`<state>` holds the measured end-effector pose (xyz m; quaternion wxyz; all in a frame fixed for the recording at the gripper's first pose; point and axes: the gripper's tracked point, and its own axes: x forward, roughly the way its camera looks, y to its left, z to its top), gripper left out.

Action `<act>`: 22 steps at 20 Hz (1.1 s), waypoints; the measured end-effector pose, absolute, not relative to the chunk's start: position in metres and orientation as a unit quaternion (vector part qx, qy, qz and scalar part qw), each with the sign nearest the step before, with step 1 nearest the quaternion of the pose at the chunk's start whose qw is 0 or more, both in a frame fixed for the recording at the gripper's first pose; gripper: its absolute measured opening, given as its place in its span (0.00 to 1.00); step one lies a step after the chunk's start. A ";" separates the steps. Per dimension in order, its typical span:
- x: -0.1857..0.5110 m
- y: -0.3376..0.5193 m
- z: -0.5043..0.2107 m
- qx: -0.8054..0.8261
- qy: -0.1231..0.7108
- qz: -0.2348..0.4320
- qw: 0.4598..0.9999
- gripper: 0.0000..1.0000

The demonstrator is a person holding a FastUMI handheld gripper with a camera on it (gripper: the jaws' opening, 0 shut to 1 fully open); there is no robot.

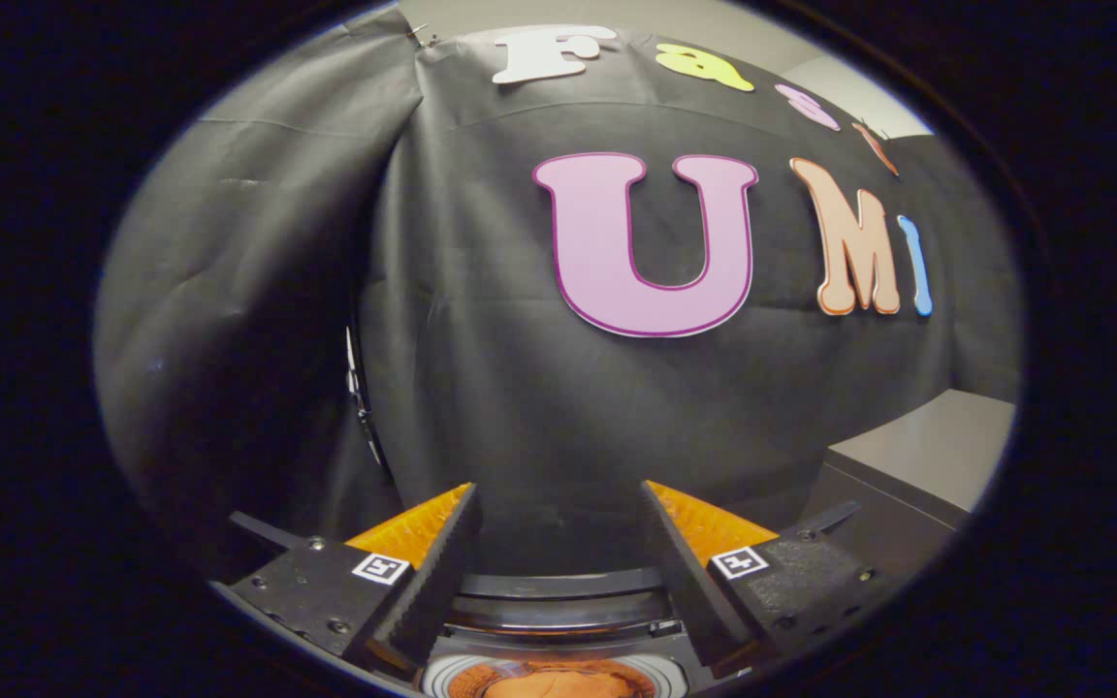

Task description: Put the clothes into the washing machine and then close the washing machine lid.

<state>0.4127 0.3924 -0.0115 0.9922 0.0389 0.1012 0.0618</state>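
- Your tool [558, 504] is spread wide: its two fingers stand well apart, and nothing is pinched between them.
- The fingers [442, 572] point toward the black cloth wall [481, 368] of the booth, which hangs in folds straight ahead of the tips.
- Each finger carries a small square black-and-white marker [381, 568] on its outer block, one on either side of the gap.
- Low in the gap between the fingers, close under the tool, you can see the washing machine [558, 611]: a dark, curved band of its top and a pale round rim around the drum opening.
- Inside that round opening lies something orange, which looks like the clothes [554, 683]; so little of it shows that you cannot tell its shape or how it is folded.
- The opening is uncovered where it shows. The curved dark band just beyond it may be the raised lid, but you cannot tell this for certain from so narrow a strip.
- Neither finger touches the washing machine or the clothes; both hang above them, with the opening sitting between and below the finger bases.
- Off to the right, beyond the right finger, stands a grey desk [937, 451] with a flat pale top and a darker front face, set against the cloth wall.
- A thin pale edge [357, 388] shows along a seam in the cloth to the left of the fingers; what it is cannot be made out.
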 end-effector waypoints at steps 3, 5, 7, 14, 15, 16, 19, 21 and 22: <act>0.404 0.392 -0.011 0.039 0.100 0.068 0.992 0.97; 0.400 0.392 -0.013 0.040 0.101 0.068 0.992 0.97; 0.398 0.391 -0.012 0.040 0.100 0.068 0.992 0.97; 0.395 0.389 -0.010 0.042 0.079 0.063 0.994 0.97; 0.395 0.389 -0.010 0.043 0.078 0.063 0.994 0.97; 0.394 0.390 -0.010 0.043 0.075 0.063 0.994 0.97; 0.394 0.391 -0.012 0.045 0.077 0.072 0.993 0.97; 0.394 0.395 -0.014 0.047 0.084 0.094 0.991 0.96; 0.394 0.394 -0.013 0.050 0.083 0.102 0.990 0.96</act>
